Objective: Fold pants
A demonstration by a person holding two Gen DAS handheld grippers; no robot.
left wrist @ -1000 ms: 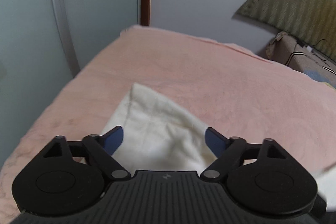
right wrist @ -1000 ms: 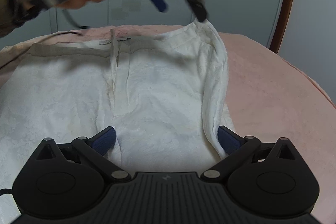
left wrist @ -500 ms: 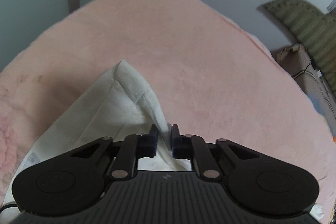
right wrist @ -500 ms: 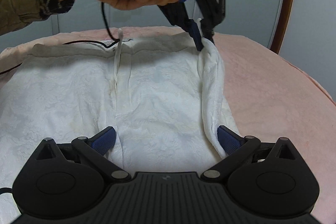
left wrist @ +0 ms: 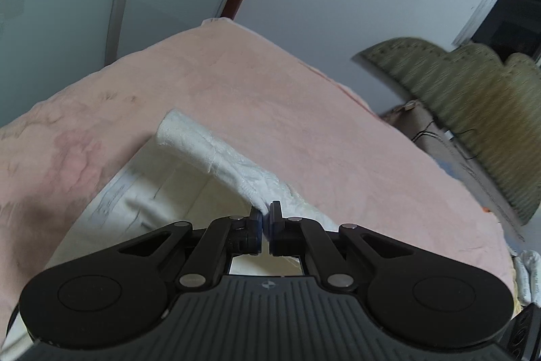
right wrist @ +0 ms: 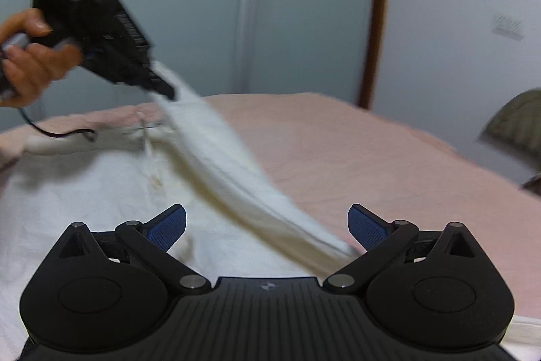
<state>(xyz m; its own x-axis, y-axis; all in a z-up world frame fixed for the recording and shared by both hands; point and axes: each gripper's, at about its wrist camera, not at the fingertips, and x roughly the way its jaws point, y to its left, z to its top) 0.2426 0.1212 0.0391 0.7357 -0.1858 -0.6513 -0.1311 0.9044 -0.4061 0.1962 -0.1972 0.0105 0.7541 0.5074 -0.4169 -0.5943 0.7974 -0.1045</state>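
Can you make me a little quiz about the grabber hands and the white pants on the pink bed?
1. True or false: the right gripper is pinching the white pants.
2. What does the left gripper hold? A) a sock B) the edge of the pants C) a pillow
3. Fill in: the pants lie on a ____ blanket.

Key: 1 false, its jaws are wide open. 2 B, it is shut on the edge and lifts it off the bed. 3 pink.
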